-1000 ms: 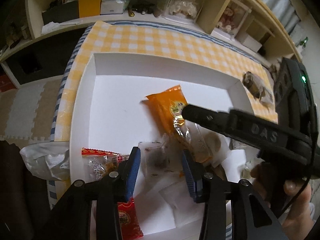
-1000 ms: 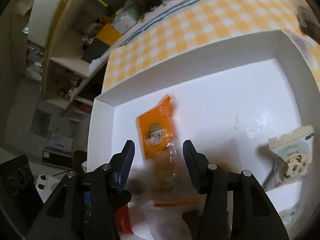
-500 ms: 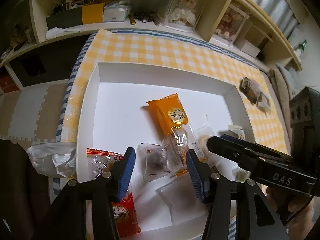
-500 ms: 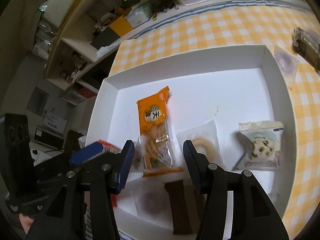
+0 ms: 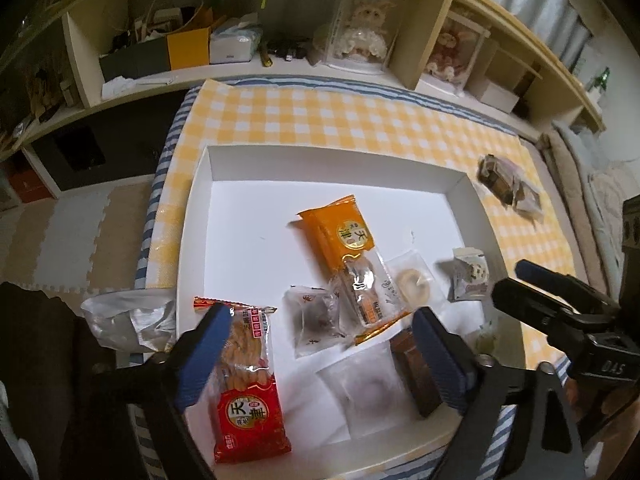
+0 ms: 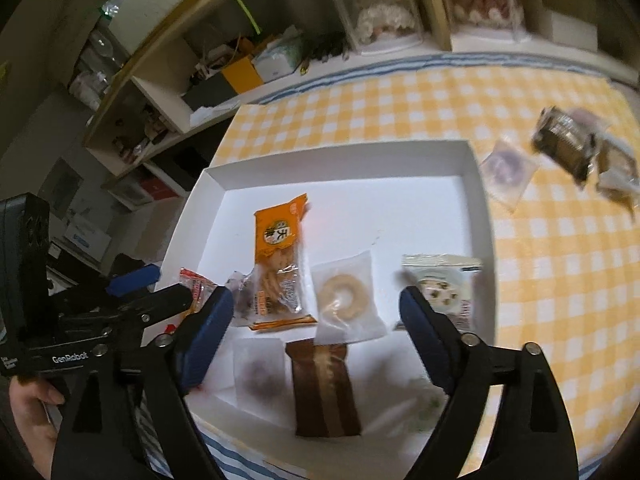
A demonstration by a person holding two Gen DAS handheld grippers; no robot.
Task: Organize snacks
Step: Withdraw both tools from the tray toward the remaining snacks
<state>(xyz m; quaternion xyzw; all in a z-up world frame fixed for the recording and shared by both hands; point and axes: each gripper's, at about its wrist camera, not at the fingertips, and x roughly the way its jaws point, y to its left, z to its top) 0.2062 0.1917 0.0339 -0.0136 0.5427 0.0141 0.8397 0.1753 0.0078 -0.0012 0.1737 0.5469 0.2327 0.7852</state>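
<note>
Two hand-held grippers are hovering over a white tray (image 5: 200, 216) sitting on a yellow-check cloth (image 5: 320, 120). All places here are given relative to the tray.

Left gripper (image 5: 320, 354): jaws have just been opening and are standing wide apart, nothing pinched betw. them. Right gripper (image 6: 316, 326): same, jaws just been opening, wide apart, empty.

Inside the tray, toward its near edge, snacks are lying loosely: an orange pack (image 5: 344, 256) near the middle, long axis running near-to-far; a ring-biscuit pack (image 6: 344, 296) just beside it on the right; a pale cookie pack (image 6: 444, 288) by the right wall; a red cracker pack (image 5: 248, 384) at the near-left corner; a brown bar (image 6: 324, 388) and two clear pastry packs at the near edge.

Outside the tray, past its right wall on the cloth, a dark wrapped snack (image 6: 564, 144) and a clear purple-filled pack (image 6: 506, 170) are lying, not yet sorted.

Those loose items are lying off to the right & further away, so the right gripper looks nearer to them; the dark snack's long axis is running diagonally to the wall.
</note>
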